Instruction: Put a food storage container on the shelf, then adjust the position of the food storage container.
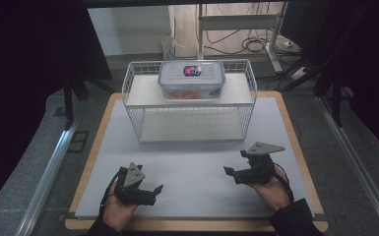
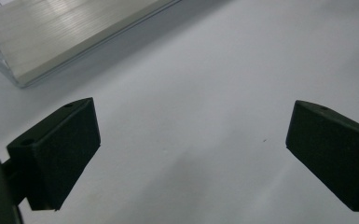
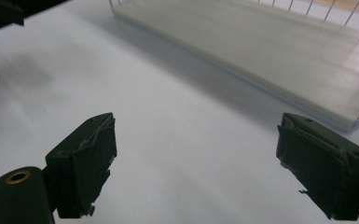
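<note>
Resting low before the wire basket (image 1: 189, 123), both the left hand-held gripper (image 1: 150, 191) and the right hand-held gripper (image 1: 234, 173) gape empty; a good reach toward its lidded container (image 1: 192, 78) should stay level

The high view is dim at its sides: the left and right edges sink into near-black, while the middle is evenly lit from above. The pale counter (image 1: 197, 162) reflects a soft, flat light without hard glare, and the wire rack (image 1: 189, 101) casts only a faint shadow on it. The picture is slightly soft and grainy, with fine detail lost in the dark tongs. In the left gripper view the counter (image 2: 205, 93) looks washed out and hazy, the rack's shelf edge (image 2: 65, 32) shows a streaky sheen, and a broad soft shadow lies low in the frame. The right gripper view is cooler, bluish, with a blurred far background.
</note>
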Tool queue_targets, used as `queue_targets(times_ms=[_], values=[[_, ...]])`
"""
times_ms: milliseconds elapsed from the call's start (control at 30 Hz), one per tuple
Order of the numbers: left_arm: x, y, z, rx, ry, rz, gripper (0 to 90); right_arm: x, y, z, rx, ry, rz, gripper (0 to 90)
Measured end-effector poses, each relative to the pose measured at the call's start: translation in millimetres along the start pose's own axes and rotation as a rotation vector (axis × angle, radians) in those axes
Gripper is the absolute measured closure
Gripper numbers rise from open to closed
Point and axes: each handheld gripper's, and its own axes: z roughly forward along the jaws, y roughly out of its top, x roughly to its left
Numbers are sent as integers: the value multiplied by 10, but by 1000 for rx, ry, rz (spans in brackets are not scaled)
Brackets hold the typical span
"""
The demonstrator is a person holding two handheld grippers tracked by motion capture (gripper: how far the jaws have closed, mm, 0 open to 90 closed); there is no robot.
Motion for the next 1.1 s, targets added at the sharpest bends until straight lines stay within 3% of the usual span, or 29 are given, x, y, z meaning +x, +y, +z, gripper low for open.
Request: queue_targets(times_ms=[133, 433, 500, 633, 800, 933, 1100], values=[[-10, -1, 1, -4, 4, 12, 24, 10, -55, 15, 26, -25, -23, 121], [10, -11, -7, -12, 7, 0, 24, -9, -99, 15, 72, -54, 19, 54], [12, -9, -11, -13, 6, -3, 24, -5, -113, -18, 91, -68, 16, 152], [9, -9, -9, -8, 2, 0, 24, -19, -134, -162, 106, -57, 16, 528], [0, -3, -7, -17, -9, 2, 25, -61, -231, -399, 105, -92, 40, 797], [-1, -5, 3, -16, -15, 2, 25, -114, -373, -627, 105, -128, 70, 896], [-2, -1, 5, -16, -16, 2, 25, -188, -606, -929, 101, -194, 125, 898]])
